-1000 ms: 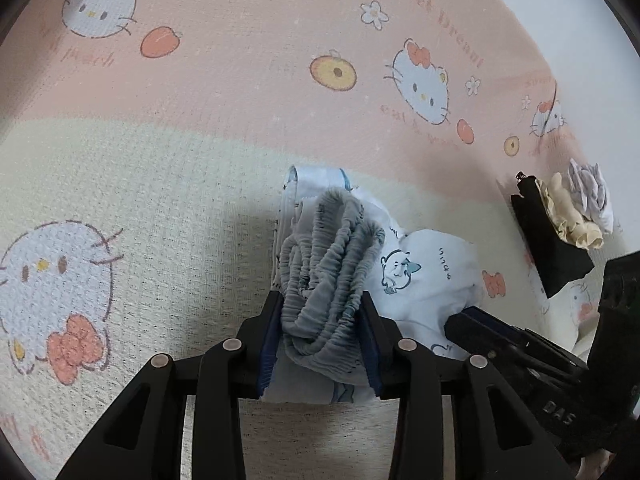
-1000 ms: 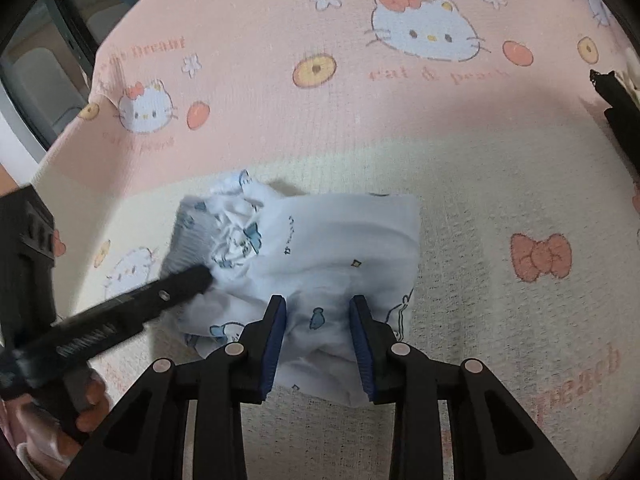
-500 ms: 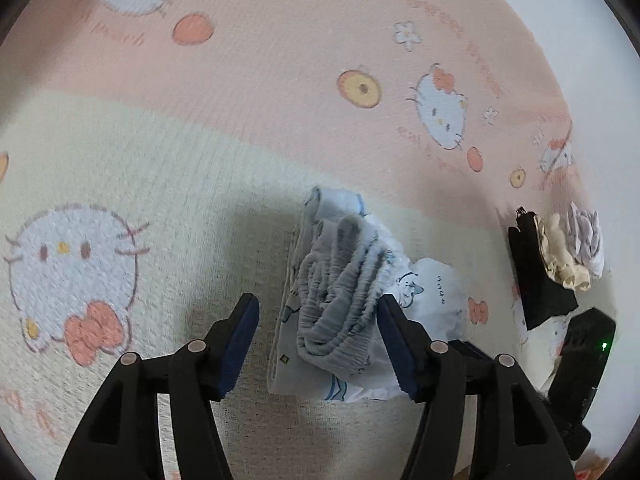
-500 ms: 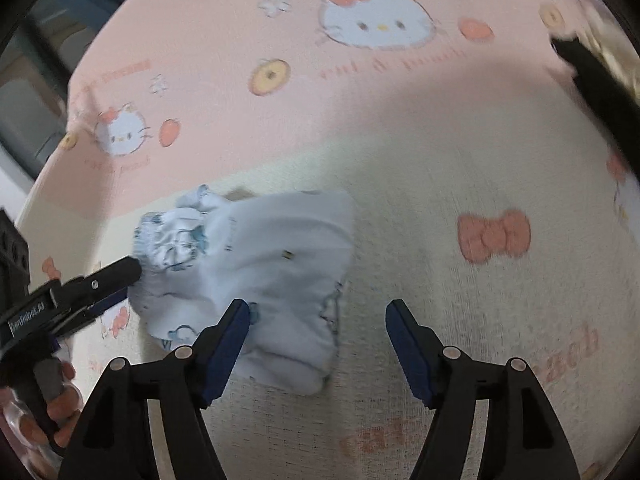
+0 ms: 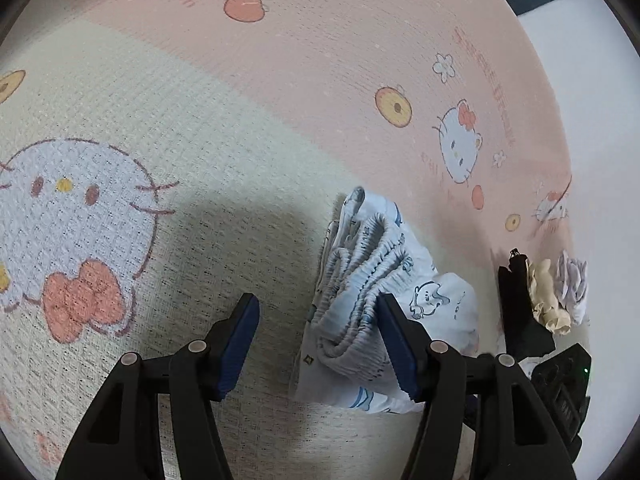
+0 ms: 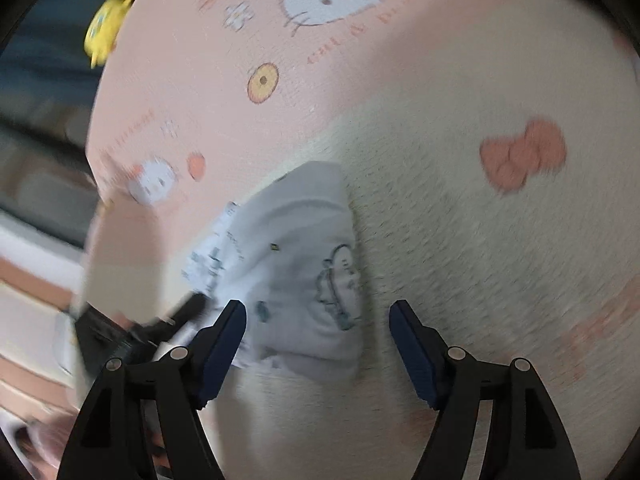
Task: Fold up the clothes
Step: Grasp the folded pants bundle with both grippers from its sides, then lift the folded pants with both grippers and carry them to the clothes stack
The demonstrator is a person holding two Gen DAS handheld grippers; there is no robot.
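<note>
A small folded garment, pale blue with cartoon prints and a grey ribbed waistband, lies on the pink and cream cat-print mat. My left gripper is open; the bundle lies against its right finger, and the pads do not squeeze it. In the right wrist view the garment lies flat just beyond my right gripper, whose jaws are opening with only the cloth's near edge between them. The left gripper shows blurred at lower left; the right gripper's body shows at lower right.
A small stack of folded items stands at the mat's right side: a black piece, a cream one and a lavender one. A yellow toy lies beyond the mat's far left edge.
Both grippers opened and let go of the garment, which now rests on the mat. Both rolled and drew back a little; the right wrist view is blurred by motion.
</note>
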